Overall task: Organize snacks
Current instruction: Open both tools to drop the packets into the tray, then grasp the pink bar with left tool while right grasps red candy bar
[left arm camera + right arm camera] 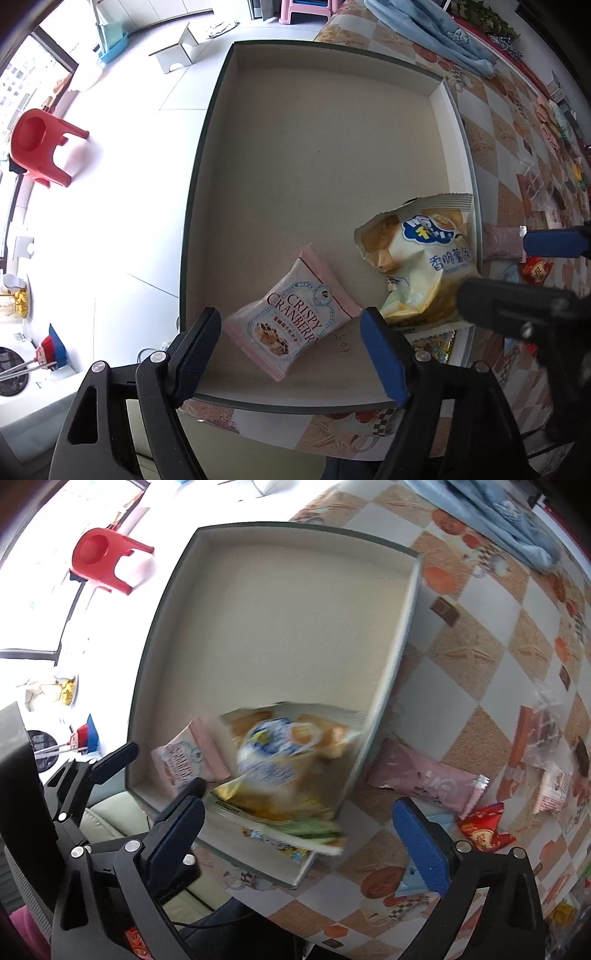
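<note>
A shallow grey box (202, 184) with a dark rim stands on the checked tablecloth. On its floor lies a pink and white "Crispy Cranberry" packet (295, 325), and my left gripper (291, 354) hangs open straight above it, one finger on each side and neither touching. Beside that packet a yellow potato chip bag (417, 266) rests in the box's near right corner. In the right wrist view the chip bag (280, 771) is blurred and its lower end overhangs the box (147, 657) rim. My right gripper (299, 842) stands wide open over it, its pads clear of the bag.
Loose snacks lie on the tablecloth right of the box: a pink wrapper (424, 779), a red packet (484, 830), a light blue packet (413, 882) and several more. A blue towel (436, 37) lies at the far side. A red stool (40, 147) stands on the floor.
</note>
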A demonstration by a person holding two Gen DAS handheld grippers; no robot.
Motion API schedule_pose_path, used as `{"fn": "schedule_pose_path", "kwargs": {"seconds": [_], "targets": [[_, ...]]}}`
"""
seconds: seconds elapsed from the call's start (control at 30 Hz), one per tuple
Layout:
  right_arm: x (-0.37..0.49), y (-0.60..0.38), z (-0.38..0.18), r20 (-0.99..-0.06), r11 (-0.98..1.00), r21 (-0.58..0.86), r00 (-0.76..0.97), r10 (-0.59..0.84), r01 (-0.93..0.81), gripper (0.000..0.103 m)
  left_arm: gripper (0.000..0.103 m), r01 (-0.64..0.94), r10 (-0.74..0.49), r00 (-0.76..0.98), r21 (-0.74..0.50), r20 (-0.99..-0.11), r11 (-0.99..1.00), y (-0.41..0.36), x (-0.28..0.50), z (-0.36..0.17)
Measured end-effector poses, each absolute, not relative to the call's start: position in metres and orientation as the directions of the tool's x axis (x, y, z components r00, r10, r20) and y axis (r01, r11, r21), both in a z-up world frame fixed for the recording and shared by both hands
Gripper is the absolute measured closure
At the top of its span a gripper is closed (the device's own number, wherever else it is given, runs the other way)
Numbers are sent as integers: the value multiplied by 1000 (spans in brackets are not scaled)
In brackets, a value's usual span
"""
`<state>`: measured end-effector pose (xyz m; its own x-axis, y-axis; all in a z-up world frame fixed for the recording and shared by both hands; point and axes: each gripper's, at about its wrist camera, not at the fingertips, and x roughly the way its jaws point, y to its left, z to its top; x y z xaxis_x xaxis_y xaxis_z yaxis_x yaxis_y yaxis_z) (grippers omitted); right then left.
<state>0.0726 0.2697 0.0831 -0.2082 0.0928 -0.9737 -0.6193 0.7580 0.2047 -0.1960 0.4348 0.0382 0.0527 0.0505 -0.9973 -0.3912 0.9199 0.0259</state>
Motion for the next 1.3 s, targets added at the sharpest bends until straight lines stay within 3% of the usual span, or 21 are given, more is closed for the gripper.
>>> {"fn": "schedule_pose_path", "kwargs": {"seconds": [0.27,0.67,0.97,1.3], "targets": [[91,209,85,-976,836,180,-202,85,-518,1,22,-364,66,56,42,-996,931,424,-192,46],[97,44,62,-969,979,103,-240,59,-175,1,22,-224,82,124,52,-989,973,372,-160,70],[85,-27,59,-962,994,110,-253,106,-2,1,22,158,42,225,79,-974,984,281,-116,89],[59,-73,73,-964,991,130,-229,132,23,1,22,474,135,176,204,-975,857,198,-50,25]]}}
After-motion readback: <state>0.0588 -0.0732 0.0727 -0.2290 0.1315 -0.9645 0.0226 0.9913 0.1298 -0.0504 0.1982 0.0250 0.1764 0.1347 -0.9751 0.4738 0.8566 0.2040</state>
